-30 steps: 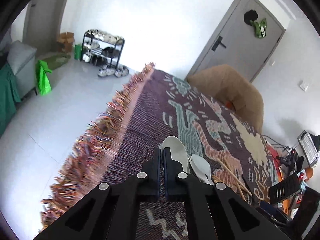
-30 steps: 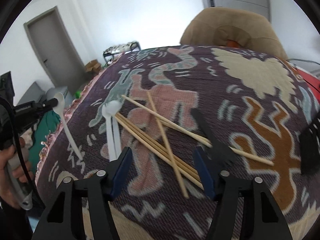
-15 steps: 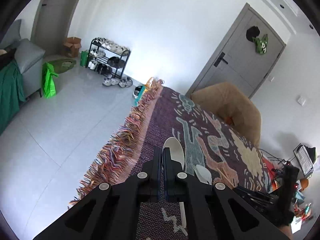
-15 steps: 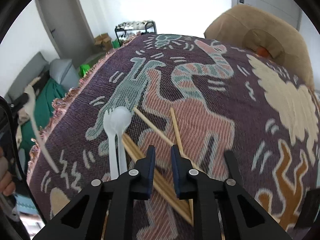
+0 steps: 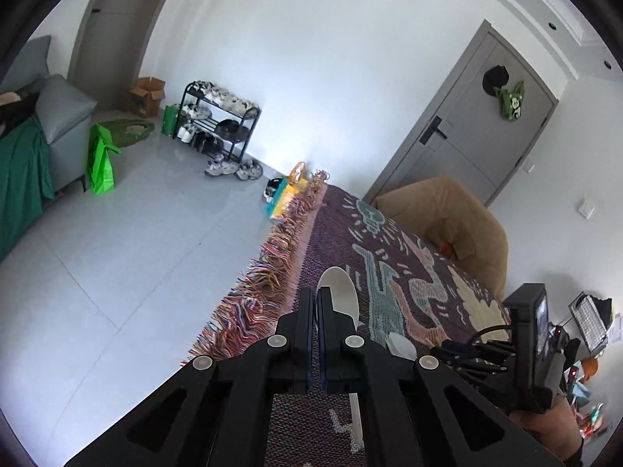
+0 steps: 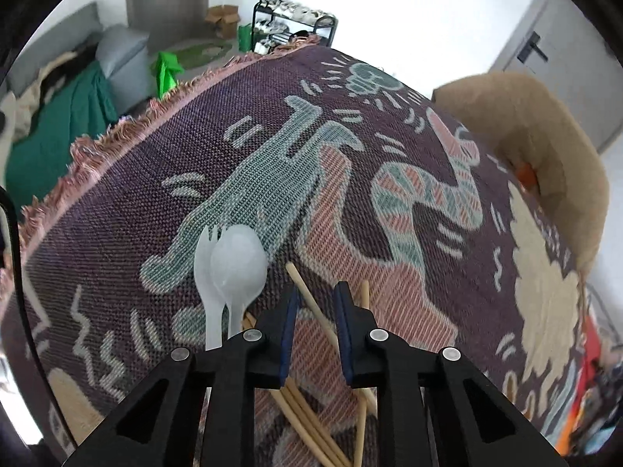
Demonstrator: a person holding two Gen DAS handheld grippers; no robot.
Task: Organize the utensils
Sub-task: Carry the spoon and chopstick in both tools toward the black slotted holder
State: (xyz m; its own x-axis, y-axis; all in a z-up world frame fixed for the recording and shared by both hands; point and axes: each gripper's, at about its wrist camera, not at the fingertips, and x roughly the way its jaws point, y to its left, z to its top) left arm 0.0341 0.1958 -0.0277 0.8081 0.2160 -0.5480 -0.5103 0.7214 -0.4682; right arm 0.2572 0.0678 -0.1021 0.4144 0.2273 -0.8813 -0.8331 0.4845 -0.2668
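Gripping a white spoon (image 5: 338,292), left hand-held gripper (image 5: 315,303); right hand-held gripper (image 6: 316,303) narrowly open over chopsticks (image 6: 311,303).

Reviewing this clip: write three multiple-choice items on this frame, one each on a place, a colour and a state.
1. Where does the fork lie?
A. beside the loose spoon, heads touching
B. on the chair
C. in the right tool

2. What colour is the spoon held by the left tool?
A. green
B. white
C. black

3. How do the right tool's jaws stand?
A. clamped on the fork
B. flung wide over bare cloth
C. narrowly apart, a chopstick between them

Answers:
1 A, the right wrist view shows both on the patterned cloth.
2 B, its bowl juts white past the shut jaws.
3 C, a gap shows on each side of the stick.
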